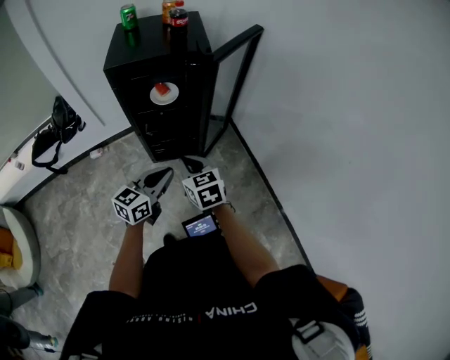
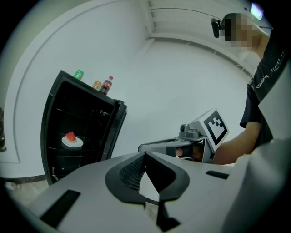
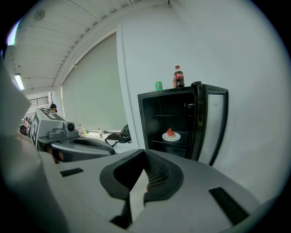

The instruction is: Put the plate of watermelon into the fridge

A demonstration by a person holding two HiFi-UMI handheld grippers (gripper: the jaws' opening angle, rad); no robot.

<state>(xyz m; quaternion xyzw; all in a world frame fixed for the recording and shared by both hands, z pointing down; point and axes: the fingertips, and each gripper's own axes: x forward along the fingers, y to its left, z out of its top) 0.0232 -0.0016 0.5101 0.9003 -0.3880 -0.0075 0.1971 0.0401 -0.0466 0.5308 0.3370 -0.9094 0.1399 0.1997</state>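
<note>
A white plate [image 1: 164, 93] with a red watermelon piece [image 1: 162, 88] sits on a shelf inside the black fridge [image 1: 140, 60], whose glass door [image 1: 238, 74] stands open to the right. The same plate shows in the left gripper view [image 2: 72, 142] and the right gripper view [image 3: 171, 136]. My left gripper [image 1: 166, 174] and right gripper [image 1: 191, 164] hang side by side over the floor, well short of the fridge. Both are shut and hold nothing. Close up, the left gripper [image 2: 145, 155] and the right gripper [image 3: 145, 153] each have their pads pressed together.
A green can [image 1: 129, 15], an orange bottle [image 1: 169, 7] and a cola bottle [image 1: 178, 17] stand on the fridge top. A black bag [image 1: 58, 132] lies on a low ledge at the left. A white wall [image 1: 351, 126] runs along the right. Grey tiled floor [image 1: 91, 183] lies before the fridge.
</note>
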